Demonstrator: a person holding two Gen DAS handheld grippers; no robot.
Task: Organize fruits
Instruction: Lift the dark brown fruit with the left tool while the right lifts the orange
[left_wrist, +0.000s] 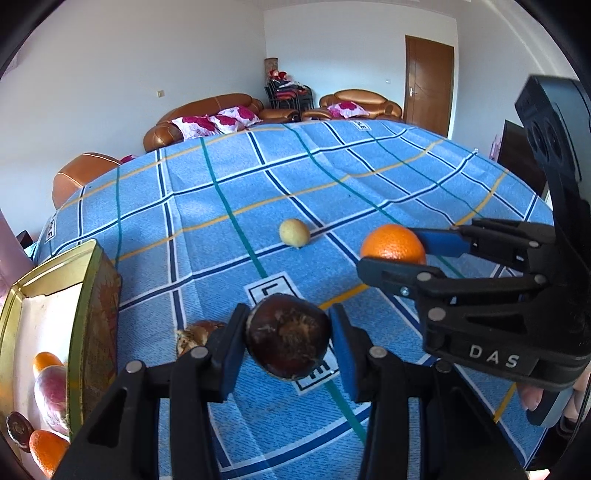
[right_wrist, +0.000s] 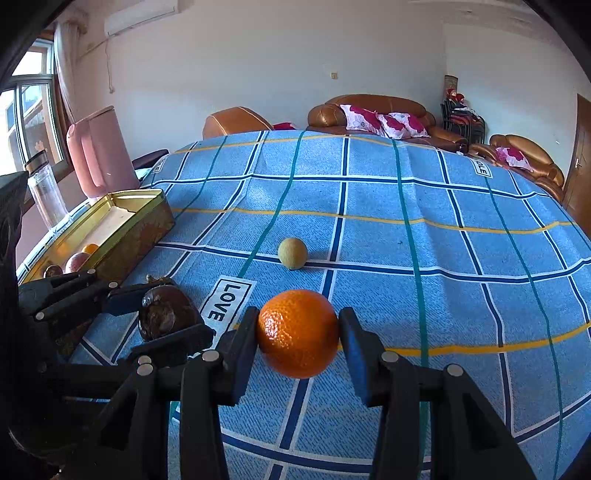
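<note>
Since both fruits look bound for the gold tin (right_wrist: 110, 229) at the left, the left gripper (left_wrist: 290, 339) pinches a dark brown fruit (left_wrist: 288, 338) while the right gripper (right_wrist: 298, 338) clamps the orange (right_wrist: 298, 334) just above the cloth.

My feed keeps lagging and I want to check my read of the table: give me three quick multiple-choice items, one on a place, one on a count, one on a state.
1. Where does the gold tin sit relative to the left gripper?
A. On its left
B. On its right
C. Behind the sofa

2. How many fruits lie loose on the cloth with no gripper on them?
A. None
B. Two
C. Five

3. What is the right gripper doing?
A. Open and empty
B. Shut on the orange
C. Inside the tin

Key: 1 A, the tin lies at the left edge of its view. 2 B, the pale round fruit and a brownish fruit. 3 B, both fingers press the orange.
</note>
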